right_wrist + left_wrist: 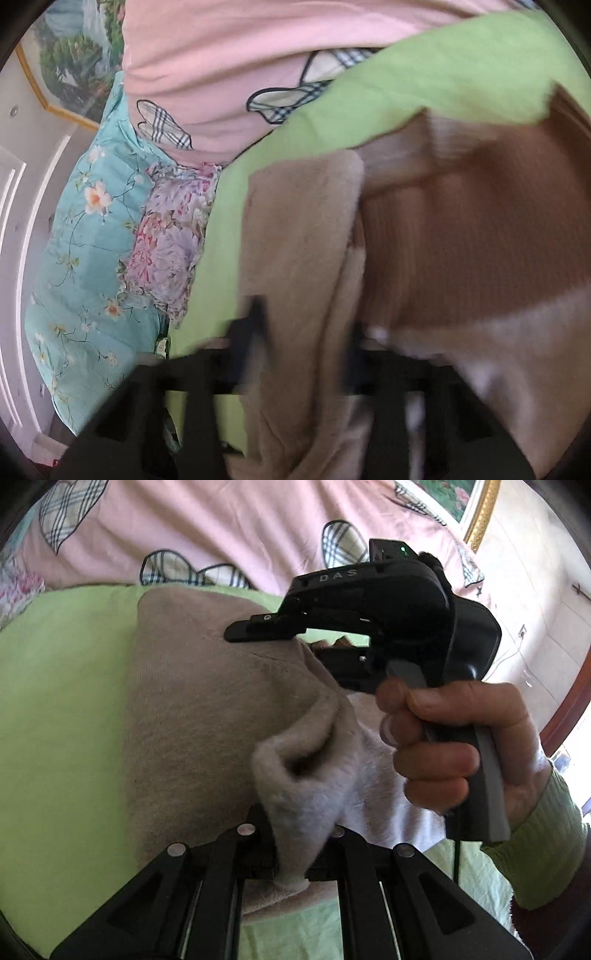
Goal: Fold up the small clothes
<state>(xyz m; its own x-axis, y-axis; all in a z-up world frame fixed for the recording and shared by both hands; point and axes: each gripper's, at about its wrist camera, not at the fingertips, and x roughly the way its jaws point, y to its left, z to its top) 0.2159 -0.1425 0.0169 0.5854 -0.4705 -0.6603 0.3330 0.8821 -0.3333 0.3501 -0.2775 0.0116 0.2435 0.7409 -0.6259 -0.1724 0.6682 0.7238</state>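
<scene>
Left gripper [291, 853]: jaws closed down to the cloth's thickness, pinching a bunched edge of the beige garment [192, 716], pale fleecy inner face turned out at the pinch. Right gripper [295, 642], seen from the left wrist view: upper finger lies on top of the garment, lower finger hidden beneath the fabric; reads as clamped on a fold of the same garment (its own view is motion-blurred and shows cloth running between the jaws, gap not measurable). The person's right hand [454, 746] squeezes the handle.

Garment lies on the green sheet [62, 709] over the bed, directly ahead of the left jaws, long axis running away from them toward the pink quilt [207, 524]. Both grips sit along its right-hand edge, the left at the near end. Judgement: that held edge carries leftward across the body for the fold.
</scene>
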